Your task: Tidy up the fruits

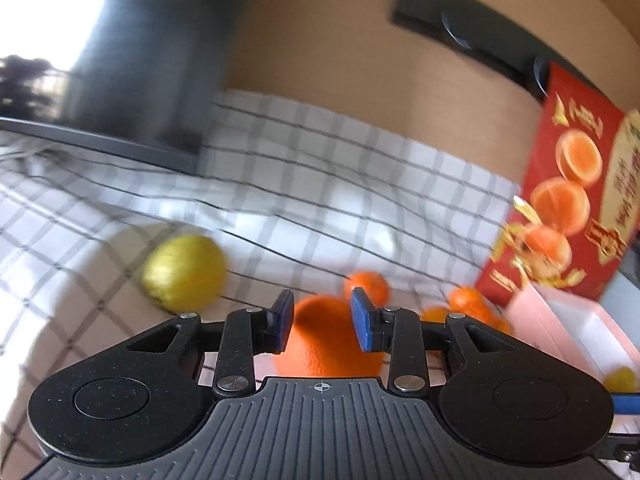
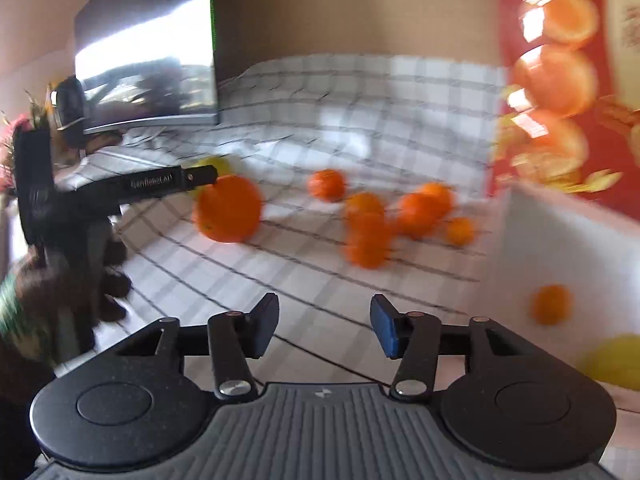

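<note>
My left gripper (image 1: 322,318) is shut on a large orange (image 1: 326,340) and holds it above the checked cloth; in the right wrist view the same orange (image 2: 228,208) hangs from the left gripper's fingers (image 2: 200,176). A yellow lemon (image 1: 184,272) lies on the cloth to its left. Several small tangerines (image 2: 372,224) lie on the cloth in the middle. My right gripper (image 2: 324,326) is open and empty above the cloth. A white box (image 2: 560,248) at the right holds a tangerine (image 2: 550,304) and a yellow fruit (image 2: 616,360).
A red carton printed with oranges (image 1: 576,200) stands behind the pink-and-white box (image 1: 568,320). A dark monitor (image 2: 148,52) stands at the back left. A checked cloth (image 1: 320,184) covers the table. A brown wall is behind.
</note>
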The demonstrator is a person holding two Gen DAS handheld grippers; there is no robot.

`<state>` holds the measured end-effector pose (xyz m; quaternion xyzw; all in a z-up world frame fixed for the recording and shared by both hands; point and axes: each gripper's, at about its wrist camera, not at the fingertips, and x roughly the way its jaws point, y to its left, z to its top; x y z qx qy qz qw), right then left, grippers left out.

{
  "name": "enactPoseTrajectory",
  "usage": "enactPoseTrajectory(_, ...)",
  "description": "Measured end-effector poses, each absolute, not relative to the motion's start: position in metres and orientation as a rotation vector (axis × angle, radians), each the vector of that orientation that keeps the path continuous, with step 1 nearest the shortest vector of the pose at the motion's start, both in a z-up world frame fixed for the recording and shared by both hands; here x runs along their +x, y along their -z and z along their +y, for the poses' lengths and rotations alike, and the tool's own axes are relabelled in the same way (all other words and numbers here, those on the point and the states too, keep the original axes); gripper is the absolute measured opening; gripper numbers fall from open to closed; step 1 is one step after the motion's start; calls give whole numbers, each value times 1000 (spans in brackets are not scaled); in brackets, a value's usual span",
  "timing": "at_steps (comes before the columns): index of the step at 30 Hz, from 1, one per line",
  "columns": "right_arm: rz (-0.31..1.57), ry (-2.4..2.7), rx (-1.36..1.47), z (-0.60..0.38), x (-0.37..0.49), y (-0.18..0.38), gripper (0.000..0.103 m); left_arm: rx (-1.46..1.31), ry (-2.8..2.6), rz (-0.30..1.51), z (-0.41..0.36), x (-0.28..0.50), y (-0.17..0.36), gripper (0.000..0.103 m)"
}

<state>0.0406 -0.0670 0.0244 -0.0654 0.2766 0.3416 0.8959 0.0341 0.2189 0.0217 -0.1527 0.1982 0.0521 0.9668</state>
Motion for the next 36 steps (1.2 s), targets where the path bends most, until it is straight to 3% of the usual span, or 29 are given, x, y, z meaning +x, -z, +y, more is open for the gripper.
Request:
enactPoseTrajectory(5, 519, -708, -130, -105, 17, -22, 67, -177, -129, 491, 189, 45, -36, 37)
enactPoseTrajectory(11, 467, -654, -233, -112, -4, -6, 67, -86, -138, 536, 177, 41, -39, 38)
enactPoseTrajectory(21, 404, -552, -504, -46, 3, -15, 74, -233, -111, 330, 202, 24, -15, 40)
enactPoseTrajectory(29, 366, -530, -442, 6, 55, -25, 76, -343, -87, 264, 219, 11, -7, 37)
enactPoseTrajectory(36, 581, -437, -239, 22, 127, -2, 74, -303, -87, 266, 212, 11, -6, 38)
